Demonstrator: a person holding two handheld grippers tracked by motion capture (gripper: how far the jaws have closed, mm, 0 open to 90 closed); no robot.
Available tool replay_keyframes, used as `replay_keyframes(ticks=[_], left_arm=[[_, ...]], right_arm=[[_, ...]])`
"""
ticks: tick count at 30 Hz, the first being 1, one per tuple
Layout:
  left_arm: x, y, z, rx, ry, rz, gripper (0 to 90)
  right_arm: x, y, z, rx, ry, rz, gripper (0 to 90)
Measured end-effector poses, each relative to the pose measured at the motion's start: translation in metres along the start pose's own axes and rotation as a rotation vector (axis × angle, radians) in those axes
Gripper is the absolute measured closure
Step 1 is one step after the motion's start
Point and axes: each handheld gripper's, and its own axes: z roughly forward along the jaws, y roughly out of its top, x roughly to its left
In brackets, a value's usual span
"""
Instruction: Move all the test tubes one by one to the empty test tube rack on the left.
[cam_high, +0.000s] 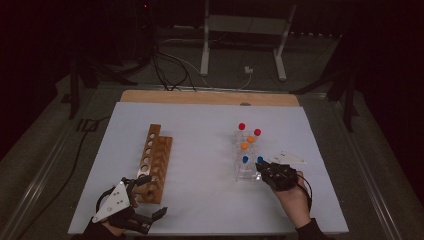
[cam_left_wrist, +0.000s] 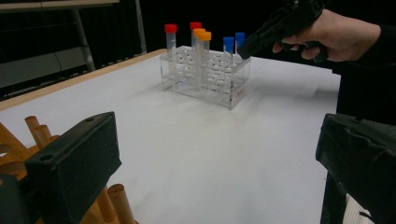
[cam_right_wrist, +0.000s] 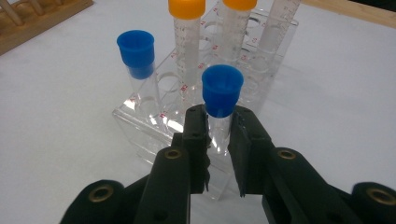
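Six capped tubes stand upright in the clear rack (cam_high: 245, 172), which sits right of centre on the white worktop (cam_high: 200, 150). Broad bare worktop lies left of the rack, up to the wooden rack (cam_high: 154, 162); a narrower strip separates it from the worktop's right edge. Nearest rack corner: blue-capped tube (cam_right_wrist: 222, 93), upright, between the right gripper (cam_right_wrist: 218, 128) fingers (cam_right_wrist: 196, 135). Fingers clenched on the tube just under its cap. Left gripper (cam_high: 131, 197) by the wooden rack's near end, well apart from the clear rack, fingers (cam_left_wrist: 77, 163) spread wide, grasping nothing.
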Motion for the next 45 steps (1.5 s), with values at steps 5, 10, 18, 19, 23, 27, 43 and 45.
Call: replay_keyframes(ticks=[5,10,18,19,23,27,43,45], left_arm=[[0.000,0.000,0.000,-0.001,-0.001,-0.001,0.5],[0.000,0.000,0.000,-0.002,-0.002,0.002,0.5],[0.000,0.000,0.000,-0.001,0.000,0.002,0.5],[0.000,0.000,0.000,0.000,0.000,0.002,0.5],[0.000,0.000,0.000,0.001,-0.001,0.004,0.5],[-0.001,0.000,0.000,0.002,-0.006,0.003,0.5],[-0.016,0.015,0.005,0.004,-0.076,0.017,0.5],[-0.017,0.020,0.008,0.011,-0.075,0.016,0.5]], right_arm=[[0.000,0.003,-0.005,-0.029,0.000,-0.003,76.8],[-0.001,0.007,-0.014,-0.060,0.003,-0.006,76.9],[0.000,0.014,-0.030,-0.127,-0.003,-0.011,76.9],[0.000,0.014,-0.032,-0.135,-0.006,-0.012,76.9],[0.001,0.017,-0.040,-0.162,-0.001,-0.010,76.9],[0.005,0.021,-0.047,-0.179,0.002,-0.024,76.8],[0.038,0.031,-0.065,-0.210,0.135,-0.090,76.8],[0.043,0.031,-0.062,-0.203,0.146,-0.100,76.8]])
